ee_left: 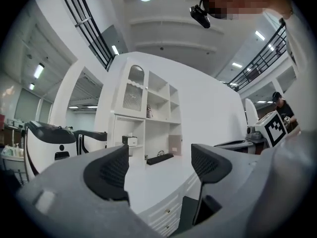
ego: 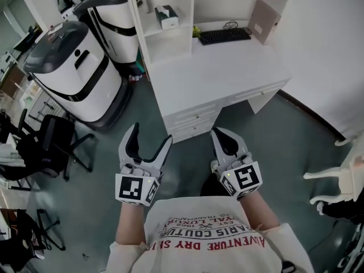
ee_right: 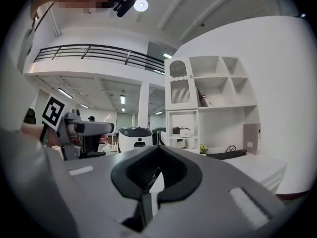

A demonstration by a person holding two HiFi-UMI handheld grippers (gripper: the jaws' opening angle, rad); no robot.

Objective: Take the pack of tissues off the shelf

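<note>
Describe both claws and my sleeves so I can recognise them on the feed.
The left claw and the right claw are light grey curved shells lined with black ribbed pads. Each carries a white cube with black square markers. No cables show. The sleeves are pale cream, on a white shirt with red print.

Low in the head view's middle, the shirt (ego: 211, 239) is showing upside-down red print, partly cut off: "ADVENTURE DRY" and "ARIS COUTU".

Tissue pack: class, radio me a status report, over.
Left gripper open, empty; right gripper shut, empty. Tissue pack on shelf, untouched, both grippers well short. Nothing seen blocking it.
</note>
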